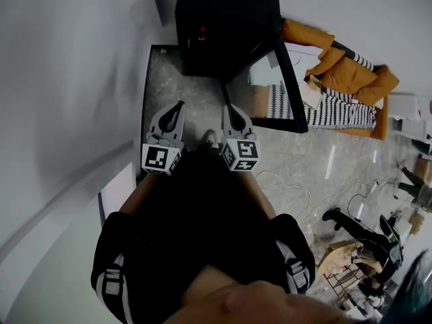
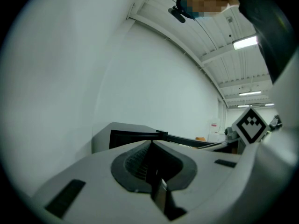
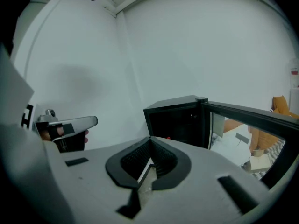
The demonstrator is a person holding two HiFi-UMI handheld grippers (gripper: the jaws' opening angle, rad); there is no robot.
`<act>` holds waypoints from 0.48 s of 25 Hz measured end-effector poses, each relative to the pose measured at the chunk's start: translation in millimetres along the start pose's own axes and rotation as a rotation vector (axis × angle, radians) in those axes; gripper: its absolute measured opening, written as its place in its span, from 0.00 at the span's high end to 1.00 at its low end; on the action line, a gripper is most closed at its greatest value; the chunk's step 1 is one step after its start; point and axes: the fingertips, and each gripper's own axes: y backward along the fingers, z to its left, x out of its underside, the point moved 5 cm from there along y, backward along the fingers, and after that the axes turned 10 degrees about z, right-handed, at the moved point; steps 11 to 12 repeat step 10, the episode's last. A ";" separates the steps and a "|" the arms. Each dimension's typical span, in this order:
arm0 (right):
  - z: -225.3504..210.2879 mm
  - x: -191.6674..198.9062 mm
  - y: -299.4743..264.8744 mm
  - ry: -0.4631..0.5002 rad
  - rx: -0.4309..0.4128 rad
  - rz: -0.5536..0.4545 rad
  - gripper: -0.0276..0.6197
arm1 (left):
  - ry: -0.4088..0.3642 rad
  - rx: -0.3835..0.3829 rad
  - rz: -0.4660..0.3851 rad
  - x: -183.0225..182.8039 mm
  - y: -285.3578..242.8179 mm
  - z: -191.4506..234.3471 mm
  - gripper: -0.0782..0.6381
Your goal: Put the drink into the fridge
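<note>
A black mini fridge (image 1: pixel 226 25) stands on the floor ahead with its glass door (image 1: pixel 291 93) swung open to the right. Inside its dark cavity shows a small red thing (image 1: pixel 200 31), too small to identify. My left gripper (image 1: pixel 179 104) and right gripper (image 1: pixel 227 108) are held side by side in front of the fridge, pointing at it, both shut with nothing between the jaws. In the right gripper view the shut jaws (image 3: pixel 150 138) face the open fridge (image 3: pixel 177 120) and its door (image 3: pixel 252 120). The left gripper view shows its jaws (image 2: pixel 152 143) shut before the fridge (image 2: pixel 126 136).
A white wall runs along the left. The fridge sits on a grey stone slab (image 1: pixel 162 79). To the right behind the door lie an orange jacket (image 1: pixel 337 63) and a striped cloth (image 1: pixel 337 110). Cables (image 1: pixel 290 187) trail over the floor at right.
</note>
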 end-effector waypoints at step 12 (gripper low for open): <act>-0.2 4.8 1.2 0.002 -0.001 0.006 0.96 | 0.016 -0.001 0.018 -0.3 2.2 -2.0 0.88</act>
